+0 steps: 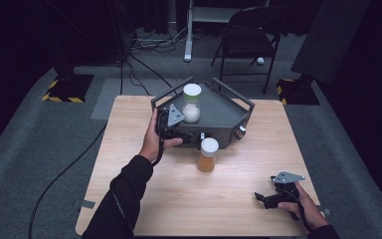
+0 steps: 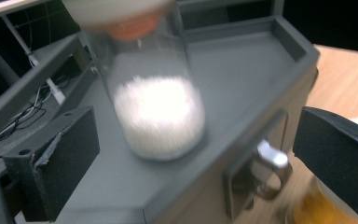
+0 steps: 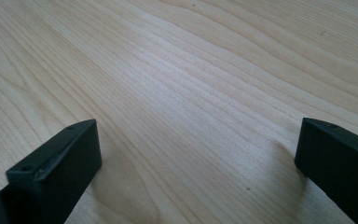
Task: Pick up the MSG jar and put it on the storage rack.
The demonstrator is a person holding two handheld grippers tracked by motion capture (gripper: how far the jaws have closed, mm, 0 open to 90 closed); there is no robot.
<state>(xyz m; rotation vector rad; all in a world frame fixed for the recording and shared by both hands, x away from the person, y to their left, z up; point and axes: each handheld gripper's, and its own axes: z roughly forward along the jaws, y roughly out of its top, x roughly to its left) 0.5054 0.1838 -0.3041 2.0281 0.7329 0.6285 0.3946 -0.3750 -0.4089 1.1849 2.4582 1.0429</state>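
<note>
A grey metal box (image 1: pixel 225 117) with rail handles stands at the table's far middle. On its top stands a clear jar of white granules (image 1: pixel 191 103) with a pale lid. My left gripper (image 1: pixel 184 131) is at the box's front left edge, open. In the left gripper view the white jar (image 2: pixel 161 119) stands ahead of the wide-apart jaws of my left gripper (image 2: pixel 196 158), not between them. A jar of amber contents (image 1: pixel 208 155) with a white lid stands on the table in front of the box. My right gripper (image 1: pixel 264 199) is open near the front right, just above bare wood (image 3: pixel 196 93).
A metal latch (image 2: pixel 271 161) is set in the box's front face, with the amber jar (image 2: pixel 310 212) just below it. A knob (image 1: pixel 239 132) sits at the box's right corner. Behind the table are a folding chair (image 1: pixel 251 35), floor cables and striped stand bases (image 1: pixel 64 90).
</note>
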